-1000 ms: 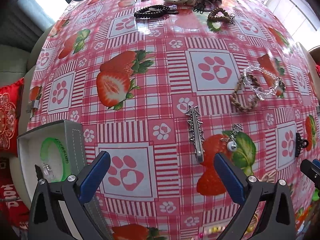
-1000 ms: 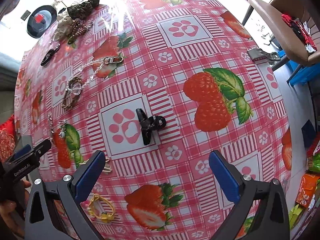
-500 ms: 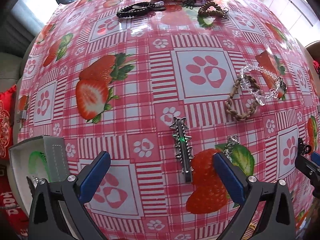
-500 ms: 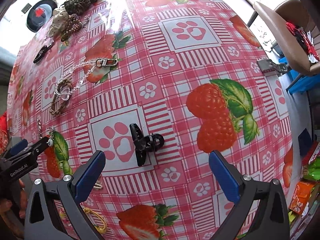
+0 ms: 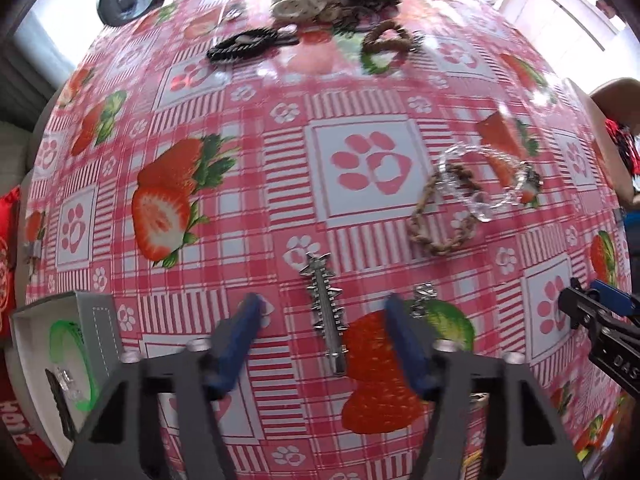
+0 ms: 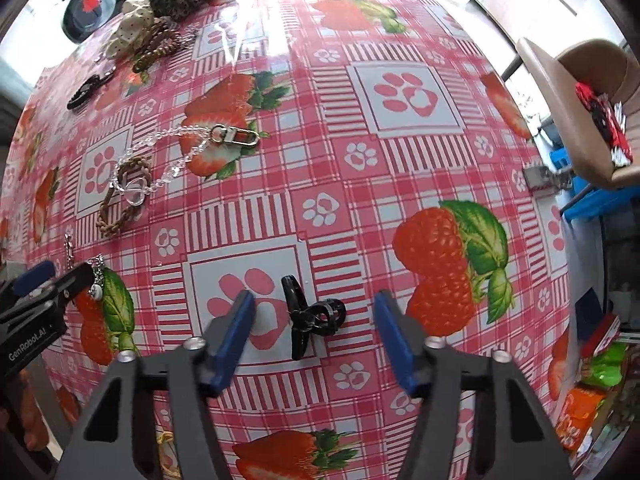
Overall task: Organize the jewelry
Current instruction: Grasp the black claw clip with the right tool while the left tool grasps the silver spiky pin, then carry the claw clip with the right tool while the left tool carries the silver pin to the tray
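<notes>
Both claws have just been closing from wide apart, and each has shifted across the counter (image 6: 400, 184) so that a piece now sits between its fingers instead of ahead of them. Left claw (image 5: 324, 320): its blue fingers (image 5: 240, 340) stand partly apart on either side of the spiked silver hair clip (image 5: 326, 316), which lies lengthwise in the gap, nearer the right finger but touching neither; nothing is clamped. Just right of that finger a small silver charm (image 5: 424, 294) lies on a printed leaf. Farther off lie the brown braided bracelet (image 5: 440, 216) and, overlapping it, the clear beaded chain (image 5: 480, 184); the grey box (image 5: 100, 332) with a green band (image 5: 70, 356) inside sits at lower left. Right claw (image 6: 314, 320): its fingers are likewise partly apart, with the black claw clip (image 6: 310, 316) lying on the paw print between them, clear of both pads.
</notes>
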The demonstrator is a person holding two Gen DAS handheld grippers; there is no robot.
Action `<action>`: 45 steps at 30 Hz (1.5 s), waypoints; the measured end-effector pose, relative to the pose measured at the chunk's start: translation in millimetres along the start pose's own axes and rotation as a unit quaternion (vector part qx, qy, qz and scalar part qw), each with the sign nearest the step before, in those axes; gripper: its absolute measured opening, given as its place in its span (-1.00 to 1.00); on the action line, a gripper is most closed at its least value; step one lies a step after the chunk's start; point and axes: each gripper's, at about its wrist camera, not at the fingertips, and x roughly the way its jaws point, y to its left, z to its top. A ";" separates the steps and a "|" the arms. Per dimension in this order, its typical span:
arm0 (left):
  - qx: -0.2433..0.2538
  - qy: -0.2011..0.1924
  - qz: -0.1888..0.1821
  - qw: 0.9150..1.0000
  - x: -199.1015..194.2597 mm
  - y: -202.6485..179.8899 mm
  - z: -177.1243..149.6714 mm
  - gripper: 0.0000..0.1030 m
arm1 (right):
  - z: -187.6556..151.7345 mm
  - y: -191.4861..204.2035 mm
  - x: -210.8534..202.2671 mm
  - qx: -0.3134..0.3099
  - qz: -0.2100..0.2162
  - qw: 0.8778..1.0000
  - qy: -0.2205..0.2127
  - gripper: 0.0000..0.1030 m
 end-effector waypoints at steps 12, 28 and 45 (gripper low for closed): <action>-0.012 0.003 -0.026 1.000 -13.4 10.2 -6.2 -0.56 | -13.4 6.9 -13.3 0.019 0.028 0.999 -0.007 -0.52; -0.054 -0.024 -0.047 0.997 -77.4 57.2 -52.8 -0.56 | -52.1 -3.6 -47.4 0.041 0.099 0.994 -0.003 -0.52; -0.127 -0.019 -0.002 0.992 -107.7 152.9 -126.8 -0.56 | -75.8 117.3 -93.8 -0.074 0.176 0.982 0.008 -0.52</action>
